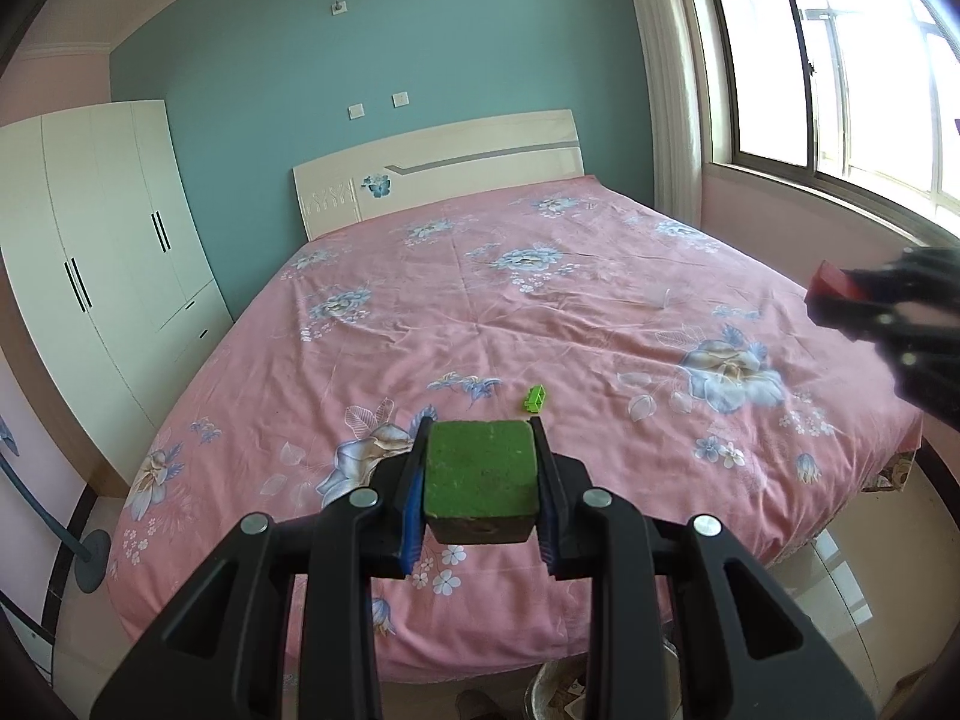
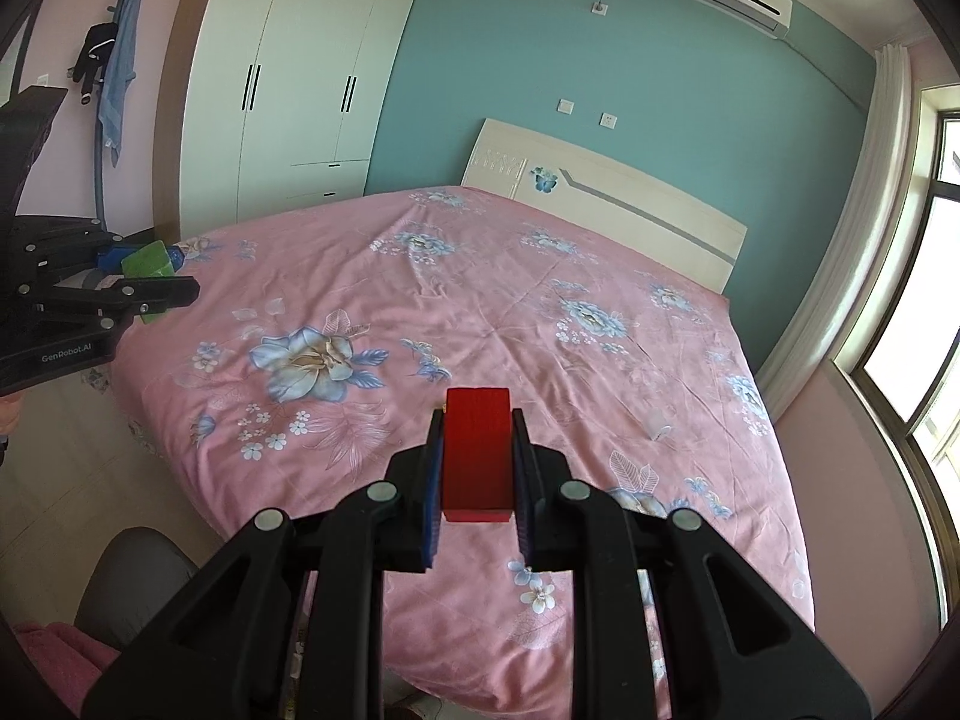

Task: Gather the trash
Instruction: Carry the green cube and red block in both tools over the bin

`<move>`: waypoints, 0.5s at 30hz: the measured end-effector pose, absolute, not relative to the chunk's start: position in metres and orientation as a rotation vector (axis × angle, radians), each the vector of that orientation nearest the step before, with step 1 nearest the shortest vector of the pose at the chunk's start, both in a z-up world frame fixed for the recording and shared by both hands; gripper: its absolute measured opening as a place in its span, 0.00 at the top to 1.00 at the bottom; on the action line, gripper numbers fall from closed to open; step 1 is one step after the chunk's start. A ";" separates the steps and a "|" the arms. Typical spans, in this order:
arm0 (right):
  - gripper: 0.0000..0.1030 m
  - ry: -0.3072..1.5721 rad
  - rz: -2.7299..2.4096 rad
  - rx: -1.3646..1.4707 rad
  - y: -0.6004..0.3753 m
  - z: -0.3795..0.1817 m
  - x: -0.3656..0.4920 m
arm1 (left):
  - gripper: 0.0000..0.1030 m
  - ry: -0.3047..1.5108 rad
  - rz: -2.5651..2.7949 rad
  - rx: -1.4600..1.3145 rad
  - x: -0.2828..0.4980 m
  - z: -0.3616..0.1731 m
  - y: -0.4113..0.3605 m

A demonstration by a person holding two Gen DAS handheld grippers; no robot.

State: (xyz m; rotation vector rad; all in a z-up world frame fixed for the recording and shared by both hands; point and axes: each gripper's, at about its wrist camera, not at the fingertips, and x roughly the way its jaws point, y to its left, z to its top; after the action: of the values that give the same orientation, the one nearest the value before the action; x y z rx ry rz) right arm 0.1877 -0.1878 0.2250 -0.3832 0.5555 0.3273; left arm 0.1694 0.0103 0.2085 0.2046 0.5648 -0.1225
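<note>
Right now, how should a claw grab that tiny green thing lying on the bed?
Come straight down from above and pinch the little green piece across its short sides. It lies flat and alone on the pink bedsheet, so nothing blocks the way. Both claws look full, though: one needs emptying first.

Left gripper (image 1: pixel 480 468) at 6 o'clock, jaws clamped on a green block (image 1: pixel 479 473), held above the pink floral bedspread (image 1: pixel 540 324). Small green scrap (image 1: pixel 535 399) lies on the bedspread just beyond the block, toward 12. Right gripper (image 1: pixel 840 294) at 3 o'clock, blurred, gripping a red block (image 1: pixel 833 281). White wardrobe (image 1: pixel 102 252) at 9 o'clock; window (image 1: pixel 840 72) at 2.
</note>
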 end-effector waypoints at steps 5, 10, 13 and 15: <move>0.80 0.575 0.345 -0.413 -0.179 0.204 0.167 | 0.69 0.605 -0.122 0.223 0.155 0.185 0.015; 0.80 0.619 0.373 -0.416 -0.171 0.175 0.151 | 0.69 0.666 -0.124 0.235 0.145 0.157 0.019; 0.80 0.656 0.391 -0.416 -0.164 0.154 0.146 | 0.69 0.718 -0.131 0.239 0.144 0.134 0.019; 0.80 0.680 0.403 -0.417 -0.159 0.140 0.143 | 0.69 0.754 -0.135 0.242 0.143 0.117 0.020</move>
State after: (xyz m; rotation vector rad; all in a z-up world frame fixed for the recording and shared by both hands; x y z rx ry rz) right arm 0.1429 -0.1594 0.1397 -0.4173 0.6796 0.4032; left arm 0.1433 0.0198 0.1165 0.2423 0.7540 -0.1353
